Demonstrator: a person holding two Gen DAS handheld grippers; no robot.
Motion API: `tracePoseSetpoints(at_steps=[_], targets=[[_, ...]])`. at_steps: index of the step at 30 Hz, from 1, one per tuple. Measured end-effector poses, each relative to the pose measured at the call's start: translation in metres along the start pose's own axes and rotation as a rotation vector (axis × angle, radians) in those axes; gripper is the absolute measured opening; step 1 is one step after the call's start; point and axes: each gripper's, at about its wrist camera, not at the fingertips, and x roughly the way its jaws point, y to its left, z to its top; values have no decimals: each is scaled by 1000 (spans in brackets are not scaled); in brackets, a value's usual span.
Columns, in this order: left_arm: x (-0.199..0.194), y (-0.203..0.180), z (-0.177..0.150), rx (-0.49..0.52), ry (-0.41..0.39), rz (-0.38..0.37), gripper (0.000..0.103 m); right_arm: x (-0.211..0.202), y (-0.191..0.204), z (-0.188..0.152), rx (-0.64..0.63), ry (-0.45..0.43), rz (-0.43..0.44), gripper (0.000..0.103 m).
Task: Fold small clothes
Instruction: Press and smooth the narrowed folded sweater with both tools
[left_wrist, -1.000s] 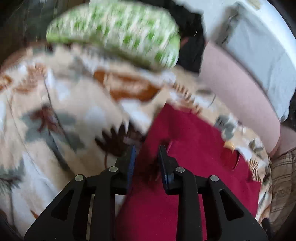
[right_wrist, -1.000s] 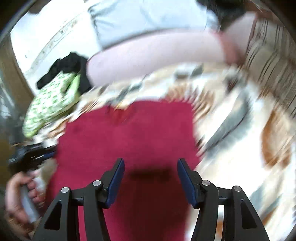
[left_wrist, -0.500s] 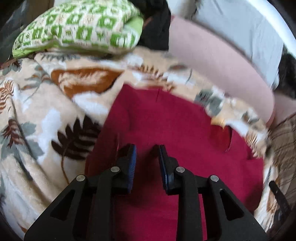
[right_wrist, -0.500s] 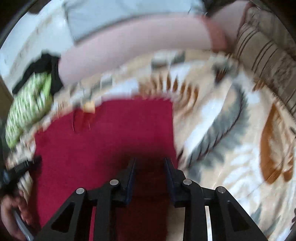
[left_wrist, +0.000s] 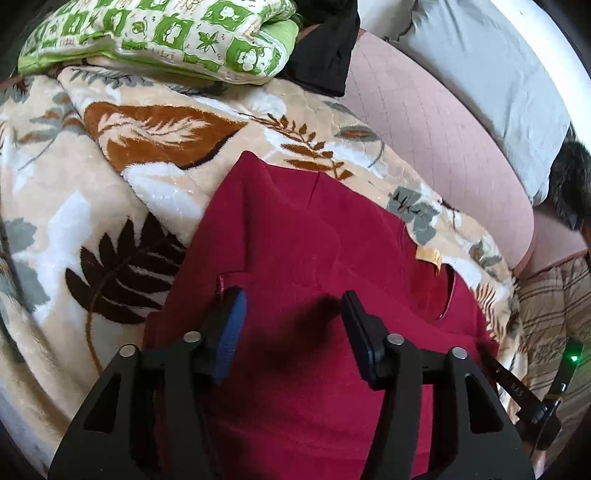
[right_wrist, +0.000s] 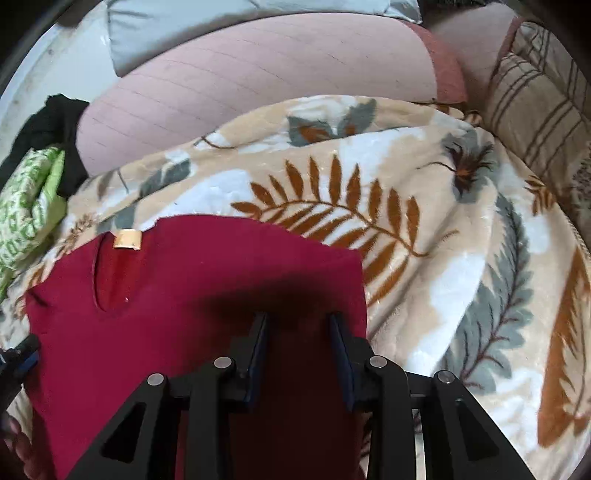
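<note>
A dark red top (left_wrist: 310, 251) lies spread on a leaf-patterned blanket (left_wrist: 122, 177), its neck opening and tan label (left_wrist: 428, 256) toward the far right. My left gripper (left_wrist: 291, 304) is open and empty, low over the top's left part, next to a folded-in sleeve hem (left_wrist: 222, 284). In the right wrist view the same red top (right_wrist: 192, 280) fills the lower left, with its label (right_wrist: 126, 239) at the far edge. My right gripper (right_wrist: 298, 325) is open, low over the top near its right edge.
A green-and-white patterned pillow (left_wrist: 162, 37) and a black garment (left_wrist: 325, 55) lie at the far left. A pink bolster (right_wrist: 258, 81) and grey cushion (left_wrist: 491, 74) run along the back. A striped cushion (right_wrist: 535, 96) sits at the right. The blanket (right_wrist: 461, 240) continues rightward.
Both grippers have opened wider; half a second ago their fingers stood close together over the red top. Both views have steadied and moved slightly lower over the cloth.
</note>
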Motion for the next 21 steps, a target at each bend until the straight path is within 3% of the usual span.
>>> tracePoseSetpoints(at_steps=[1,4,6,7,9,11,12,15,17,19,21], targets=[[0,0,0,0,0,1,54,-8,9,2,-11,-21,-18,31],[1,-2,1,20,6,2,54,-27,43,2,-166,-118,81,31],[2,-4,-1,39,7,7,54,-10,60,-11,-263,-53,130,31],[3,-5,-1,55,10,12,56,3,59,-16,-256,-8,117,31],[4,-9,-3,92,9,18,61,1,50,-17,-200,-53,143,31],[2,-16,-4,124,9,51,62,-11,55,-12,-202,-49,61,31],[0,-18,-5,119,7,55,62,-25,60,-11,-201,-87,50,31],[-5,-24,-10,112,9,24,62,-50,84,-20,-269,-131,170,31],[5,-34,-17,185,27,66,62,-53,105,-38,-378,-102,218,34],[16,-42,-27,287,26,131,62,-35,114,-55,-450,-43,163,39],[20,-54,-35,377,6,180,70,-24,105,-65,-432,-85,185,45]])
